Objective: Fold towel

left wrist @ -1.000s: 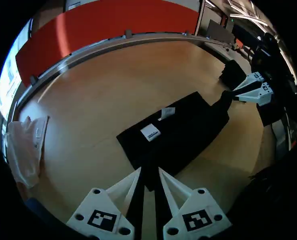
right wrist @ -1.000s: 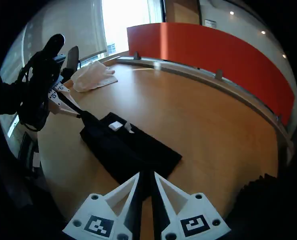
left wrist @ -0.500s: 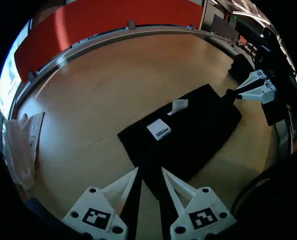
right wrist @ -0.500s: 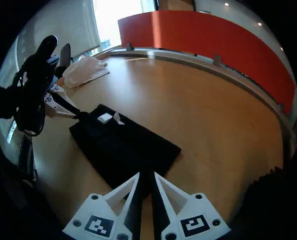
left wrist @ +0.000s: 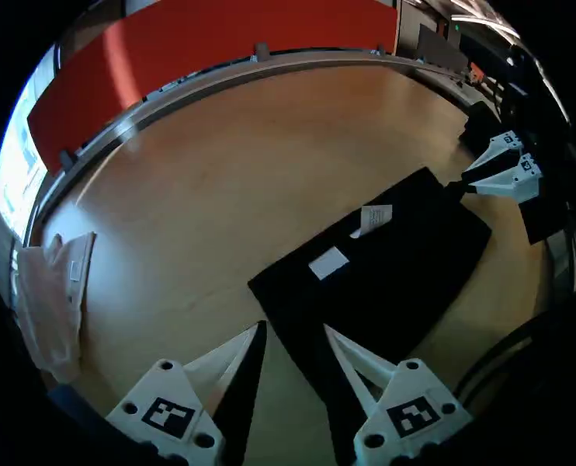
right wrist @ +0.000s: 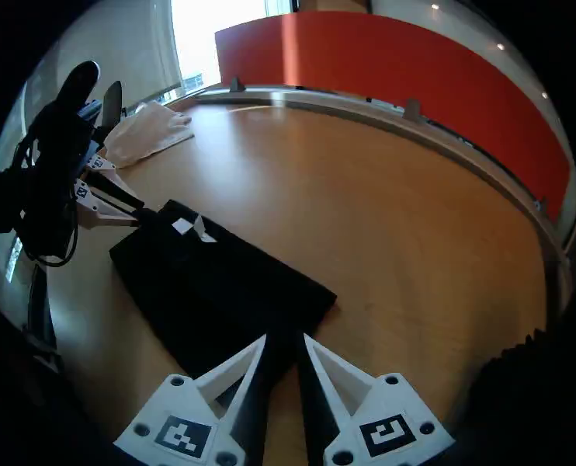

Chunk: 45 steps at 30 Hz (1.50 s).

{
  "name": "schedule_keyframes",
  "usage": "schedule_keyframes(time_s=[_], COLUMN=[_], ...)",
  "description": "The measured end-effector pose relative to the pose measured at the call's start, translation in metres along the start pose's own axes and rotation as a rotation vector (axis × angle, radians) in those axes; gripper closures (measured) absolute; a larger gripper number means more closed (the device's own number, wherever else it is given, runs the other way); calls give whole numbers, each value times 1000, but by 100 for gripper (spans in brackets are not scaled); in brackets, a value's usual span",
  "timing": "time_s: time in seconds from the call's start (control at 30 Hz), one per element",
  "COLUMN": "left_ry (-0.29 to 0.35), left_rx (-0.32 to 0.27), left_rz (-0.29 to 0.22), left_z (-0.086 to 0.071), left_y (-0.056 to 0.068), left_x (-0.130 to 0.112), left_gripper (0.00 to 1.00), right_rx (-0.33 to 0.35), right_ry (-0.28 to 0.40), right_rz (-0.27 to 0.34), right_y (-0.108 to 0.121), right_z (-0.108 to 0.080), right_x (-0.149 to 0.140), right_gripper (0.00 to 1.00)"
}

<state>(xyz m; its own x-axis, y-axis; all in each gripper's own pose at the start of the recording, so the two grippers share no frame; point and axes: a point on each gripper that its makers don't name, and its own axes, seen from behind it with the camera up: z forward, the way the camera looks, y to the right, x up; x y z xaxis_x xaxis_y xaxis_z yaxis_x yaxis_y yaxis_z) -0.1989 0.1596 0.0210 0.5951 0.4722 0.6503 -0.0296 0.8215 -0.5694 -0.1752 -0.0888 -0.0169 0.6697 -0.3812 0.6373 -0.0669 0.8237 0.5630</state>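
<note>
On the wooden table [left wrist: 210,194] lies a black towel [left wrist: 381,264]. It is flat, soft-looking and shaped like a long rectangle, and it sits near the middle of the table.

Two small white tags [left wrist: 328,262] are on top of the towel, close to one long edge. One lies flat and the other sticks up a little. The writing on them is too small to read.

The left claw [left wrist: 292,334] is at one end of the towel. Its two white fingers are spread apart and squeeze nothing. The near corner of the towel reaches in between them. Each finger base has a black and white square pattern on it.

The right claw [right wrist: 286,342] is at the other end. Its fingers are close together, and a corner of the towel is pinched between them. From the left gripper view you can see this claw far off, biting the far corner.

In the right gripper view, a dark hand [right wrist: 47,186] holds the left claw beside the towel.

A white cloth [left wrist: 51,303] lies crumpled near the table's edge, well apart from the towel. Nothing sits on the towel but its tags.

A shiny metal rail [right wrist: 381,116] runs along the far side of the table. Behind it stands a smooth red panel [right wrist: 412,70]. A bright window [right wrist: 210,39] is next to the panel.
</note>
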Motion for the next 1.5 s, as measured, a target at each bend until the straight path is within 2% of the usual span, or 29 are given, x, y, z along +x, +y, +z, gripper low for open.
schedule_keyframes(time_s=[0.13, 0.4, 0.47, 0.53, 0.67, 0.73, 0.87, 0.93, 1.17, 1.5], left_ry=[6, 10, 9, 12, 14, 13, 11, 11, 13, 17], left_rx=[27, 72, 83, 93, 99, 101, 111, 110, 100, 77], left_rz=[17, 37, 39, 36, 18, 8, -5, -12, -42, -92], left_z=[2, 6, 6, 5, 1, 0, -3, -5, -13, -33], left_y=[-7, -20, -23, -26, -31, -34, -37, -37, -32, -12], left_x=[6, 15, 17, 19, 21, 20, 16, 13, 1, -21], left_gripper=[48, 34, 34, 27, 13, 8, 7, 7, 7, 7], right_rx=[-16, -48, -55, -61, -77, -86, -96, -92, -87, -81], right_ry=[2, 3, 5, 10, 18, 22, 29, 35, 47, 54], right_rz=[2, -2, -2, -3, -6, -8, -9, -8, 1, 19], right_y=[7, 21, 23, 25, 27, 29, 28, 26, 19, 0], right_z=[3, 10, 11, 11, 10, 9, 4, 2, -9, -26], right_x=[4, 10, 12, 14, 16, 17, 17, 17, 13, -4], right_gripper=[73, 70, 68, 62, 59, 54, 22, 19, 19, 19])
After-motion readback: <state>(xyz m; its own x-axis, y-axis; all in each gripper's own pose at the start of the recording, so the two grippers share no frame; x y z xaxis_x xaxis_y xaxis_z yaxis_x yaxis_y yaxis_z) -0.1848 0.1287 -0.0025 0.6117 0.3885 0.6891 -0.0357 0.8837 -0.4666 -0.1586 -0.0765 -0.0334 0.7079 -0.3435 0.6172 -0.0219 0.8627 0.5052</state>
